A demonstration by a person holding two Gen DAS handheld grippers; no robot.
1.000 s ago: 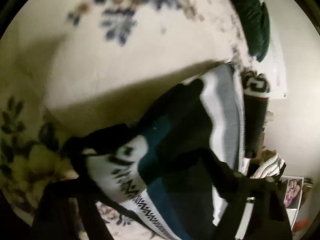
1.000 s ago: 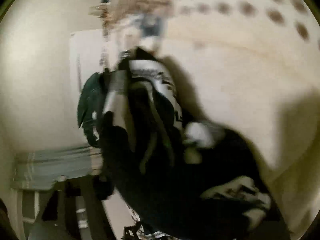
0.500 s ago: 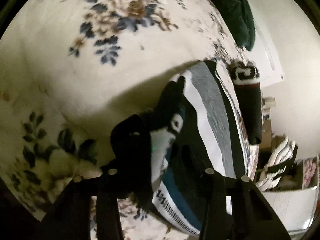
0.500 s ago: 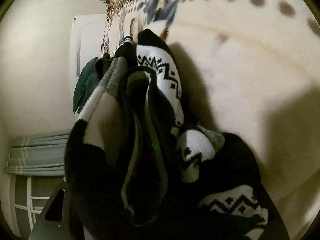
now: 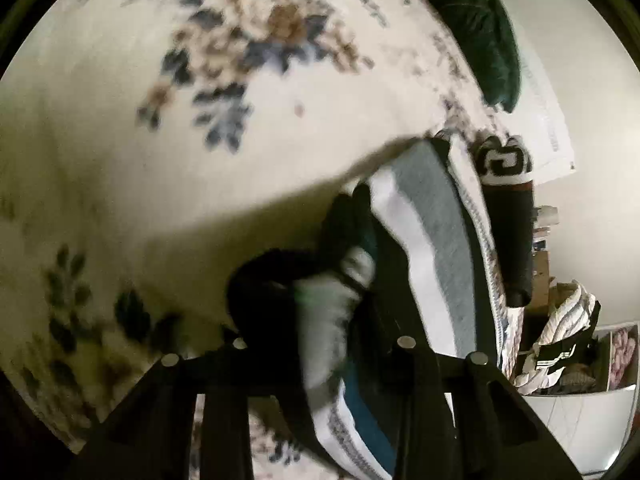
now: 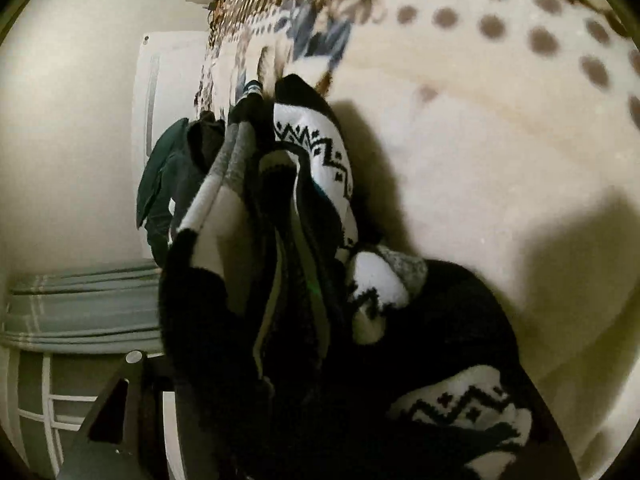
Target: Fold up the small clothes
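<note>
A patterned knit sock, black, white, grey and teal with zigzag bands, fills the lower middle of the left wrist view [image 5: 432, 248] and the right wrist view [image 6: 316, 152]. It hangs bunched over a cream floral bedspread [image 5: 248, 128]. My left gripper [image 5: 320, 364] is shut on the sock's white and black end. My right gripper [image 6: 280, 420] is buried under the dark fabric, and its fingers are hidden, so its jaw state does not show.
A black sock with a white logo cuff [image 5: 508, 200] lies on the bed beyond. A dark green cushion [image 5: 476, 28] sits at the bed's far edge. A heap of clothes [image 5: 560, 344] lies at the right. The dotted bedspread [image 6: 500, 128] spreads right.
The sock has been drawn together and bunched between the grippers. The left view swung so the sock's grey and white bands stand more upright; the right view closed in on the sock.
</note>
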